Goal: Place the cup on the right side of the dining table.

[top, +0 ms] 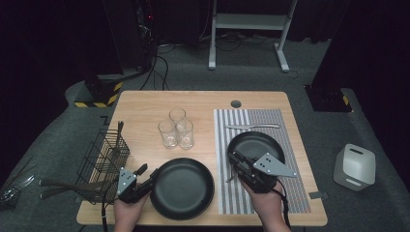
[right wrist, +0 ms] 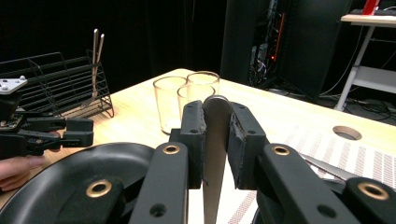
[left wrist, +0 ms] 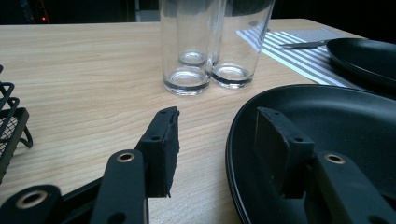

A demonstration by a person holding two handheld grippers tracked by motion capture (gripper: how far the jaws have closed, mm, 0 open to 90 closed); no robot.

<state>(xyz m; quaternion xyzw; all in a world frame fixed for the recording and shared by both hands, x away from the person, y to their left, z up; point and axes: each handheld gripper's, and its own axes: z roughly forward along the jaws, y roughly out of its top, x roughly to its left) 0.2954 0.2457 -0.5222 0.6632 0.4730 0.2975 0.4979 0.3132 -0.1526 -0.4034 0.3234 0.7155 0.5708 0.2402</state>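
A black plate point(top: 183, 188) lies at the table's near edge. My left gripper point(top: 150, 171) is at its left rim and stands open. In the left gripper view, one jaw of my left gripper point(left wrist: 217, 113) is outside the black plate point(left wrist: 336, 121) and the other is over its inside, neither pad touching. My right gripper point(top: 233, 157) hovers at the left edge of a second black plate point(top: 258, 145) on the striped placemat point(top: 290, 140). In the right gripper view, my right gripper point(right wrist: 215, 105) is shut on the flat metal handle of a utensil point(right wrist: 215, 140); its working end is hidden.
Three empty glasses point(top: 176, 130) stand mid-table, just beyond the near plate. A table knife point(top: 252, 126) lies at the placemat's far end. A black wire basket point(top: 104, 154) with cutlery sits at the left edge. A white box point(top: 354, 166) stands on the floor to the right.
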